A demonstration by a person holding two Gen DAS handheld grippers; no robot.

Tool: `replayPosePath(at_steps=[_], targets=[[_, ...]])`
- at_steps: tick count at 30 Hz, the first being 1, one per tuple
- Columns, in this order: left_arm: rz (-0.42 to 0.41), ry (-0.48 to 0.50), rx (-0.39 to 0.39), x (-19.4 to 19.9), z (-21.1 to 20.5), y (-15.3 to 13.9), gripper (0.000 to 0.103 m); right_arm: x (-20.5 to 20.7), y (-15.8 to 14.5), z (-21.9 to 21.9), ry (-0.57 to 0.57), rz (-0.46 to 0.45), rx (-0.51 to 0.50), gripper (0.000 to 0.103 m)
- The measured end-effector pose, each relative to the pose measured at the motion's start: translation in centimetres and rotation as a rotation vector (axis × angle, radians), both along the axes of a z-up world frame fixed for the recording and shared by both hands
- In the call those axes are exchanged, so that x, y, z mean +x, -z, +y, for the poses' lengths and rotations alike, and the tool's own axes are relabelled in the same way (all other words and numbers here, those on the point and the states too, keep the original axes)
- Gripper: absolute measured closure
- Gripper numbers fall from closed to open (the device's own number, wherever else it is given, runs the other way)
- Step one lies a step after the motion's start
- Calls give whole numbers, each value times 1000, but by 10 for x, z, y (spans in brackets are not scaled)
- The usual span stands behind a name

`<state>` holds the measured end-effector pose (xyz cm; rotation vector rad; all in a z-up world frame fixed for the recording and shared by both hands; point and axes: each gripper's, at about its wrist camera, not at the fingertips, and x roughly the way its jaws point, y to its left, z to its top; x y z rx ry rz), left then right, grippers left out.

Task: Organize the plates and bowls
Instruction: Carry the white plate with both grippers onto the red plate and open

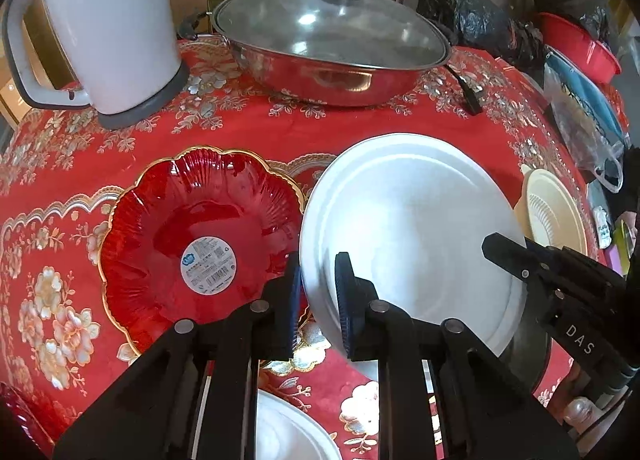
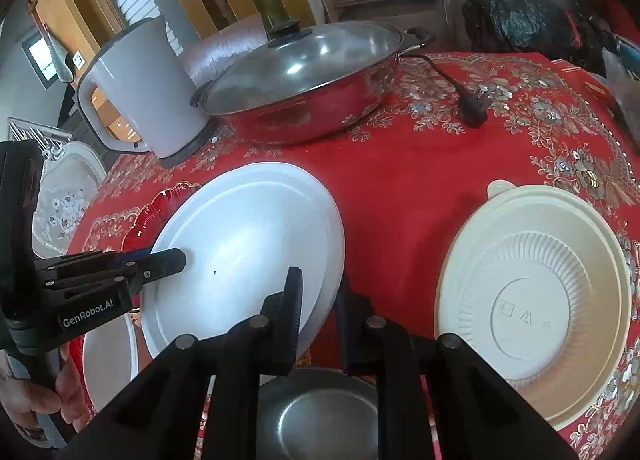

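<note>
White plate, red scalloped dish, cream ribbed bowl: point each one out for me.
white plate (image 2: 248, 236), right wrist view, middle of its face
red scalloped dish (image 1: 168, 227), left wrist view, inner wall
cream ribbed bowl (image 2: 532, 300), right wrist view, ribbed inside

Each camera sits on a gripper and looks steeply down along its two fingers, close over a red tablecloth. The left wrist view faces the white plate from its left edge, with the red dish at its left. The right wrist view faces the same plate from its right edge, with a cream bowl at right. Both share the plate, the lidded pan and the kettle; the fisheye edges are dark and probably distorted.
</note>
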<state>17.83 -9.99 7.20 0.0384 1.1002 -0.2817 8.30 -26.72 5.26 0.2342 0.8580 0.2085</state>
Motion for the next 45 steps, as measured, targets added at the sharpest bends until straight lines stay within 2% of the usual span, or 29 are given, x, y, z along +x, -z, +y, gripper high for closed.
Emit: replayPosePath(at_steps=[11, 20, 33, 45], targets=[[-30, -18, -14, -16, 15, -17, 87, -12, -19, 14, -21, -38, 1, 89], [-77, -54, -14, -41, 48, -36, 87, -25, -34, 42, -72, -64, 8, 89], [-127, -152, -4, -87, 127, -58, 87, -41, -48, 115, -192, -79, -4, 89], [-159, -278, -7, -140, 219, -63, 87, -55, -52, 208, -352, -85, -18, 87]])
